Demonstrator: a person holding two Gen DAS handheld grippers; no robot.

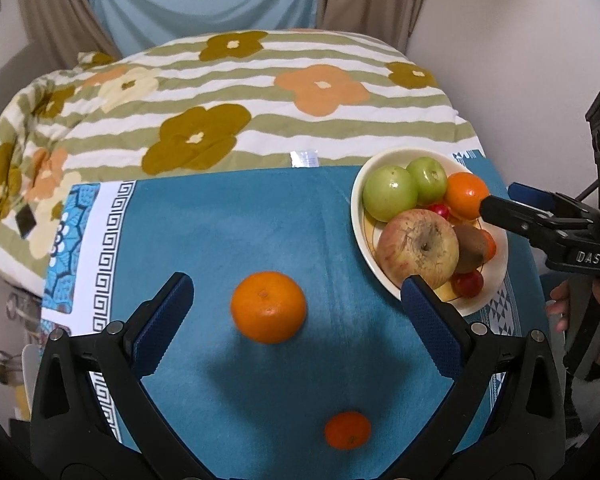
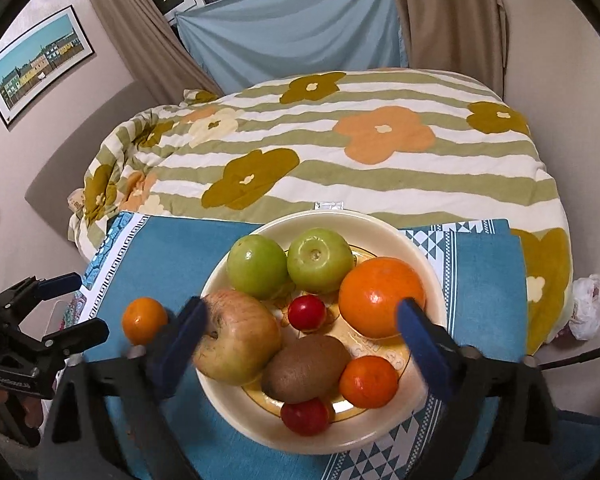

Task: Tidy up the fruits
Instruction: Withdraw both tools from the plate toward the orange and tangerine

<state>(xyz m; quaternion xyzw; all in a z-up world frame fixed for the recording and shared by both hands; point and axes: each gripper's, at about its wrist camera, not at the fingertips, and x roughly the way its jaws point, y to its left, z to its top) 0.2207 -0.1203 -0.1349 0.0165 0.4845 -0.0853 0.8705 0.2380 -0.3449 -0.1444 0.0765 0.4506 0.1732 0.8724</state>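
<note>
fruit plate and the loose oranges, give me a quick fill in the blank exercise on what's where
1. The number of green apples on the plate is ____.
2. The brown fruit lying on the plate between the two red ones is a ____.
3. The two oranges off the plate lie on a cloth coloured ____.
4. The left hand-held gripper has its jaws ____ around the bigger loose orange.

Missing words: two; kiwi; blue; open
</note>
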